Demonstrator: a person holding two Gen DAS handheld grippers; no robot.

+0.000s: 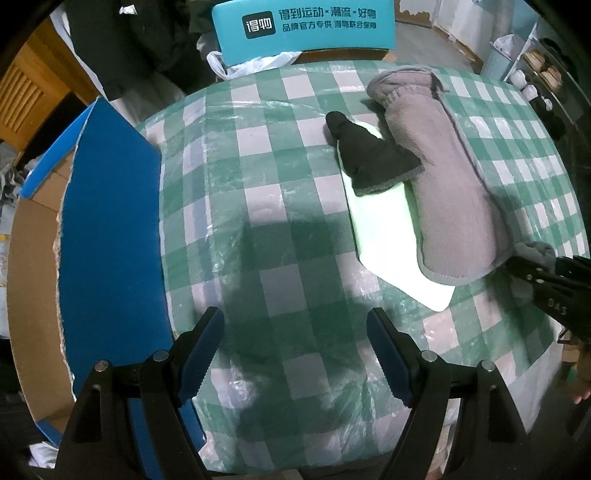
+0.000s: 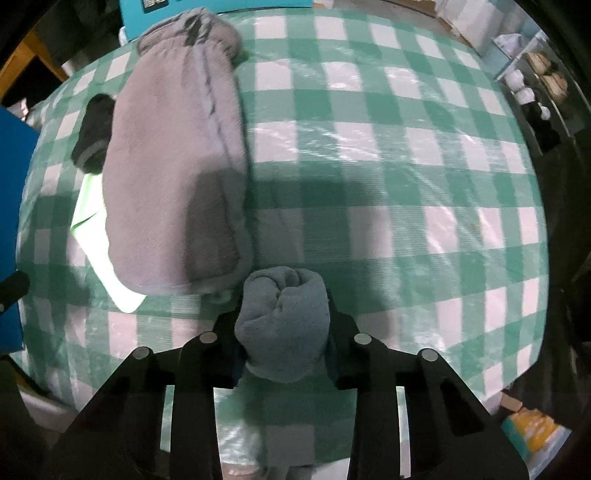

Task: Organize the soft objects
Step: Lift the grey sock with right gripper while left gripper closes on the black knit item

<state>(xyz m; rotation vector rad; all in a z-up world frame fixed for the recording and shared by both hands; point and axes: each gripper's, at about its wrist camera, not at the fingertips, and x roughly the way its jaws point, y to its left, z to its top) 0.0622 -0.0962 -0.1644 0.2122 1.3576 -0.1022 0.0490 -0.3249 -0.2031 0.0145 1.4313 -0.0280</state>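
Note:
A long grey fleece roll (image 1: 447, 173) lies on the green-checked table (image 1: 280, 229), also in the right wrist view (image 2: 177, 177). A black sock (image 1: 365, 155) lies on a pale green folded cloth (image 1: 391, 236) beside it; both show at the left of the right wrist view, the sock (image 2: 92, 136) and the cloth (image 2: 92, 218). My right gripper (image 2: 284, 325) is shut on a rolled blue-grey sock (image 2: 284, 325), just in front of the fleece roll's near end. It shows at the right edge of the left wrist view (image 1: 543, 273). My left gripper (image 1: 295, 354) is open and empty over the table.
A blue-lidded cardboard box (image 1: 107, 236) stands open at the table's left edge. A teal printed box (image 1: 303, 29) and a white plastic bag (image 1: 255, 64) sit behind the table. A shoe rack (image 1: 535, 74) stands at the far right.

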